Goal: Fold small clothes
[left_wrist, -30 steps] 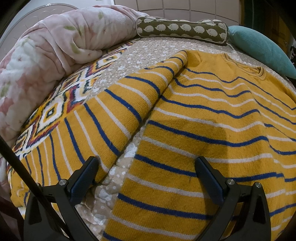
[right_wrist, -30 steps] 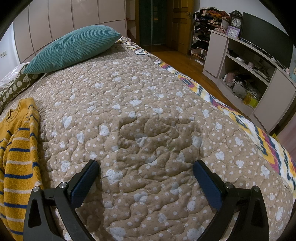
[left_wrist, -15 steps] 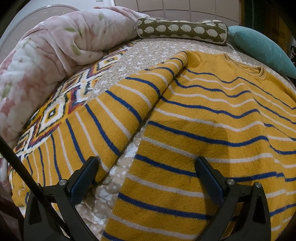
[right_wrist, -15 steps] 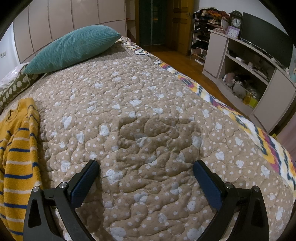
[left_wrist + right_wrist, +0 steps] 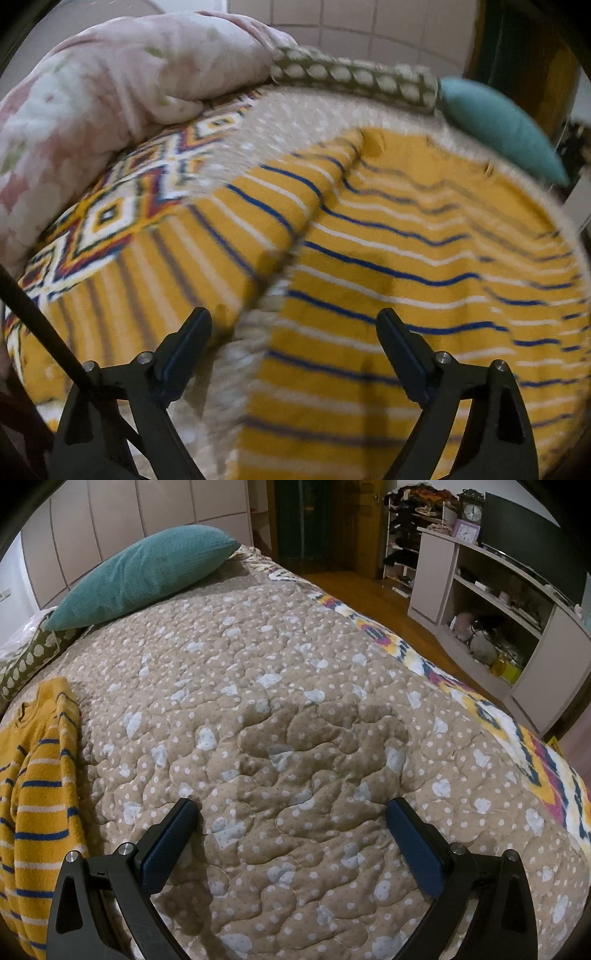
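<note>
A yellow sweater (image 5: 406, 258) with blue and white stripes lies spread flat on the bed, its left sleeve (image 5: 207, 251) stretched out toward the lower left. My left gripper (image 5: 293, 325) is open and empty just above the gap between sleeve and body. The left wrist view is blurred. In the right wrist view the sweater's right edge (image 5: 37, 794) lies at the far left. My right gripper (image 5: 291, 814) is open and empty over the bare quilt (image 5: 295, 701), well right of the sweater.
A pink floral duvet (image 5: 92, 110) is bunched at the left. A patterned bolster (image 5: 351, 81) and a teal pillow (image 5: 147, 572) lie at the head of the bed. A shelf unit (image 5: 498, 609) and wooden floor lie beyond the bed's right edge.
My left gripper has pulled back and lifted a little, so more of the sweater and headboard shows. The right gripper has barely moved.
</note>
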### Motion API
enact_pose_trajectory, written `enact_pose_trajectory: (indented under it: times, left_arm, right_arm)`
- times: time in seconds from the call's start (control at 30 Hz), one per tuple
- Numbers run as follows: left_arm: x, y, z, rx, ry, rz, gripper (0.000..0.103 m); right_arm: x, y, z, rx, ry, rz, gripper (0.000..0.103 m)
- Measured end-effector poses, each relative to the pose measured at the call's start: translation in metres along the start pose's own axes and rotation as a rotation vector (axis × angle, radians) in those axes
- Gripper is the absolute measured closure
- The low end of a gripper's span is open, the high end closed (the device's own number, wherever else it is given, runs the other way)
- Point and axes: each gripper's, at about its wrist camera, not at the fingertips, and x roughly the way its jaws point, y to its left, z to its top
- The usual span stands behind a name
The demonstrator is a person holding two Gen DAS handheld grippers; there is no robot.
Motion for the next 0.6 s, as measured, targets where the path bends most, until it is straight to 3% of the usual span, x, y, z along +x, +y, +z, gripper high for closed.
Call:
enact_pose_trajectory:
  times: [0.1, 0.33, 0.43, 0.6]
  left_arm:
    - [-0.031, 0.051, 0.002, -0.079, -0.050, 0.027, 0.012]
    - [-0.056, 0.165, -0.015, -0.240, -0.055, 0.190, 0.012]
    - [-0.055, 0.200, -0.025, -0.314, -0.029, 0.166, 0.012]
    - [-0.025, 0.225, -0.038, -0.412, 0.056, 0.083, 0.013]
  right_arm:
    - [-0.001, 0.000, -0.001, 0.002, -0.009, 0.001, 0.000]
    - [-0.005, 0.002, -0.004, -0.002, -0.016, -0.007, 0.000]
    - [-0.005, 0.004, -0.004, -0.004, -0.018, -0.013, 0.000]
    - [-0.005, 0.005, -0.003, -0.006, -0.020, -0.018, 0.000]
